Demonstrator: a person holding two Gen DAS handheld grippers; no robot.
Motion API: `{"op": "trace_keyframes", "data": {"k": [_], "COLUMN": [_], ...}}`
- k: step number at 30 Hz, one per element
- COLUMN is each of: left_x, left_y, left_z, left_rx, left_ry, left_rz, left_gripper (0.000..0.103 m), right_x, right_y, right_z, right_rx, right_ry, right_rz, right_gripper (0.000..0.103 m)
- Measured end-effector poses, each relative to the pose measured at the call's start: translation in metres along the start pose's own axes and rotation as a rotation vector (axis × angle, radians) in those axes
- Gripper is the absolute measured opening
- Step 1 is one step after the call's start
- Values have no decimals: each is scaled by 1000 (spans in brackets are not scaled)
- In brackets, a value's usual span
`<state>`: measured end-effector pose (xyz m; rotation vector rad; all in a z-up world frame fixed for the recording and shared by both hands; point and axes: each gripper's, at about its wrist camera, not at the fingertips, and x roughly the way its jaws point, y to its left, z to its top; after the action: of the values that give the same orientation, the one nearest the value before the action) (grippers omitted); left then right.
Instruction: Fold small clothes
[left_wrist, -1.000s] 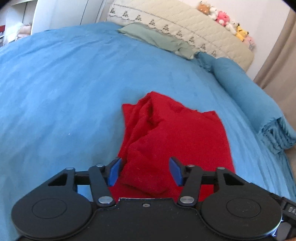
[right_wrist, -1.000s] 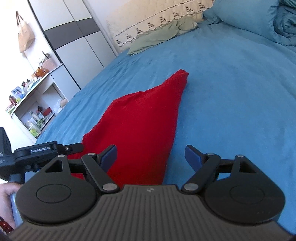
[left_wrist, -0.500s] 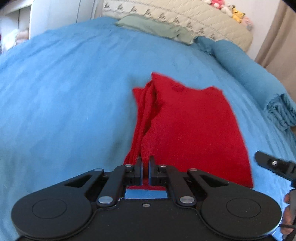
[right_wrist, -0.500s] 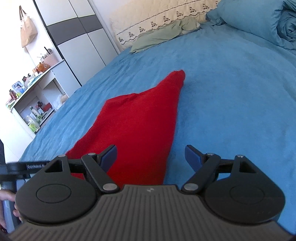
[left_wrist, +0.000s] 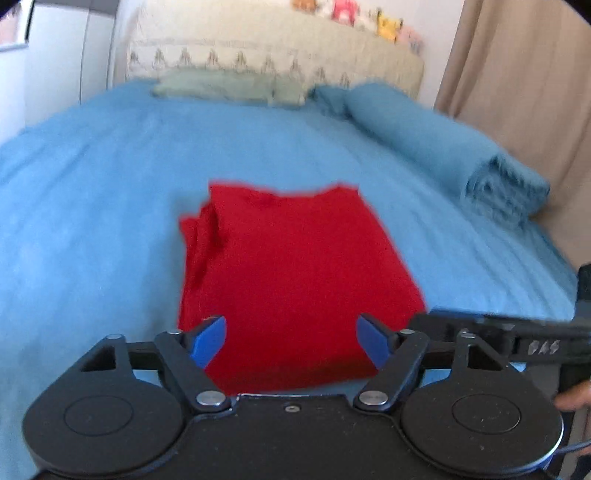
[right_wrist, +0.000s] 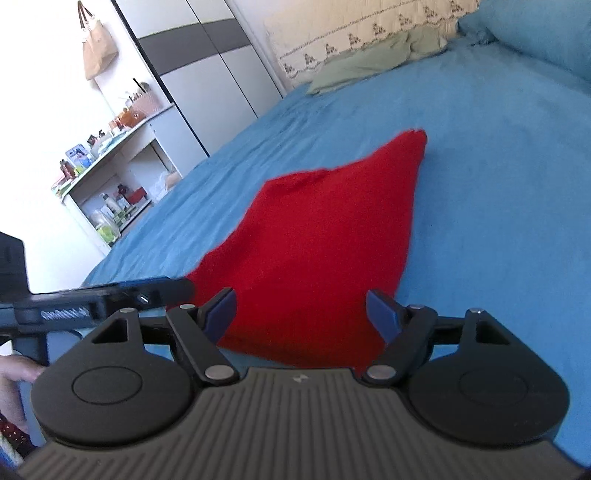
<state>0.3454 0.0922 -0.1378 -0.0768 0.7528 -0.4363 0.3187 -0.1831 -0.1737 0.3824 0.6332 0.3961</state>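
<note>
The folded red garment (left_wrist: 295, 273) lies flat on the blue bed (left_wrist: 92, 206). Both the left tool (left_wrist: 291, 341) and right tool (right_wrist: 301, 310) are spread, empty, at its near edge.

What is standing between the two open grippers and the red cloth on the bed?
Nothing visible. The red cloth lies flat on the blue bedspread, directly ahead of the open left gripper and the open right gripper. The green cloth and the rolled blue blanket lie far beyond it.
</note>
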Motion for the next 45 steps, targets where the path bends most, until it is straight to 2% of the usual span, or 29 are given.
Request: {"op": "trace_keyframes", "data": {"k": [3,7,9,10,11,12,14,15,18,20,23,27,28,31,34,35,36,38,39,40,43,45], "left_x": [19,11,-1,-3,-4,0,20,30,62,80,96,100,100,102,104,106,107,105,103,102,91,79], "left_y": [15,17,15,15,17,22,38,46,72,82,80,68,65,62,58,56,54,50,47,43,26,15], "left_z": [-12,-5,11,19,30,43,65,73,82,79,67,62,61,55,53,54,54,55,58,61,64,67], "left_rx": [-47,-81,-54,-36,-19,-6,-32,-61,-195,-272,-272,-203,-198,-191,-170,-161,-160,-163,-150,-128,-67,-66], "left_ry": [61,38,-28,-59,-83,-93,-37,-8,90,139,180,159,154,142,129,125,123,119,117,114,90,73], "left_rz": [21,21,43,72,109,140,159,145,26,-17,-25,-26,-30,-54,-25,-14,-13,-1,12,24,43,13], "left_gripper": [73,71,82,97,103,103,103,103,102,93,86,86,84,67,64,59,55,38,35,31,26,25], "right_x": [7,12,3,-2,-4,-4,2,8,27,39,54,67,68,70,74,77,78,81,81,79,68,58], "right_y": [-9,-16,-16,-18,-20,-22,-28,-32,-40,-43,-48,-50,-51,-53,-52,-50,-50,-47,-46,-43,-25,-13], "right_z": [-4,1,13,19,26,33,49,55,66,70,68,64,64,62,59,58,58,59,61,63,68,73], "right_rx": [35,79,78,70,61,53,50,59,93,108,119,124,128,148,156,160,161,166,169,166,100,76], "right_ry": [32,54,29,10,5,8,31,57,118,145,176,182,177,163,161,158,156,154,152,143,109,92], "right_rz": [1,11,12,-5,-24,-44,-89,-110,-136,-136,-122,-114,-111,-96,-80,-85,-91,-96,-93,-90,-112,-114], "right_gripper": [92,91,91,91,91,93,96,97,97,97,96,96,96,94,87,86,82,69,55,47,39,38]}}
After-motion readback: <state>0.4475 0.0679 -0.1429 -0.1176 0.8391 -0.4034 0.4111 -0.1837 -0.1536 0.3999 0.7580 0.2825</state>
